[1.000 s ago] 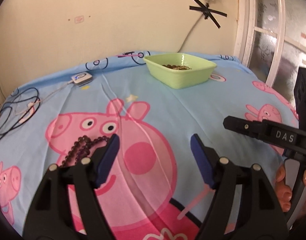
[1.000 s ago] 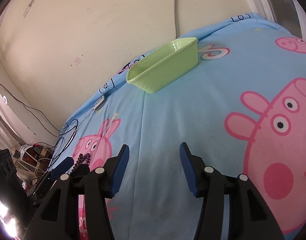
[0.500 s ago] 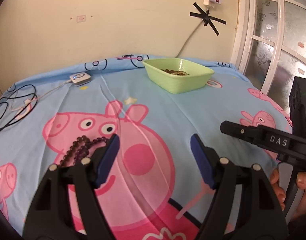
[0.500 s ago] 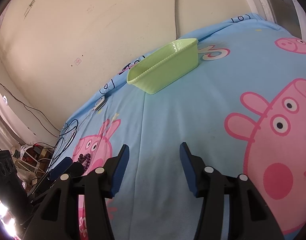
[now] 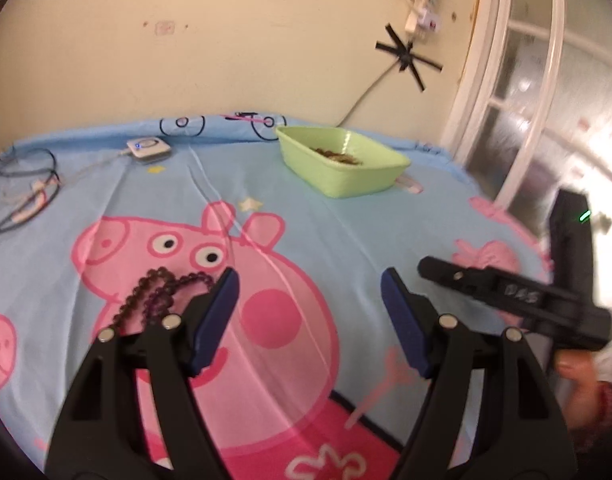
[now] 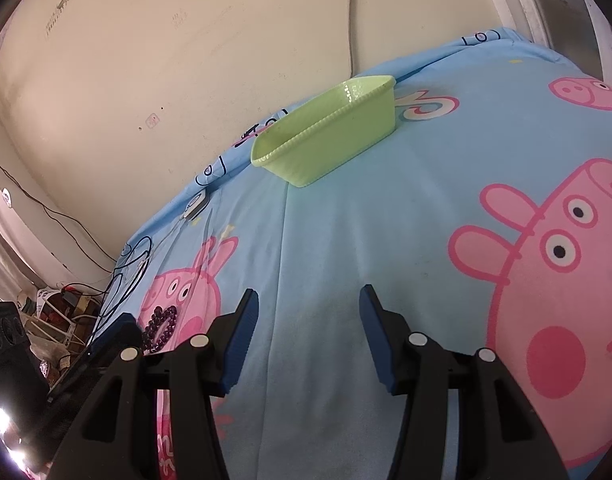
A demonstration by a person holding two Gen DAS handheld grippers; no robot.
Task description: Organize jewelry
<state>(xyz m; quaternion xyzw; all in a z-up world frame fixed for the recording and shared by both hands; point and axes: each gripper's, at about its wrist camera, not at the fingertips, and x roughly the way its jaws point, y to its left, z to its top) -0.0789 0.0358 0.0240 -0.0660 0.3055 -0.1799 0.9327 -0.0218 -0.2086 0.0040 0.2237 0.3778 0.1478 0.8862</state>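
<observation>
The left tool is seen with its blue pads set wide apart, and nothing is caught between them; only the printed sheet shows in the gap. No contact between the pads and the sheet can be made out. A string of dark purple beads is laid on the sheet, on the pink cartoon pig's face, just beside the outer edge of the left tool's left finger and partly hidden behind it; whether the finger touches the beads cannot be told.

The right tool is held with a narrower gap between its blue pads, and it too is empty, with bare blue sheet seen between them. In its view the beads are found well off to the left, next to the dark body of the left tool.

A light green tray is set farther back on the sheet, near the wall, and some small brownish pieces are seen inside it. A small white device with a cable is placed to the tray's left.
</observation>
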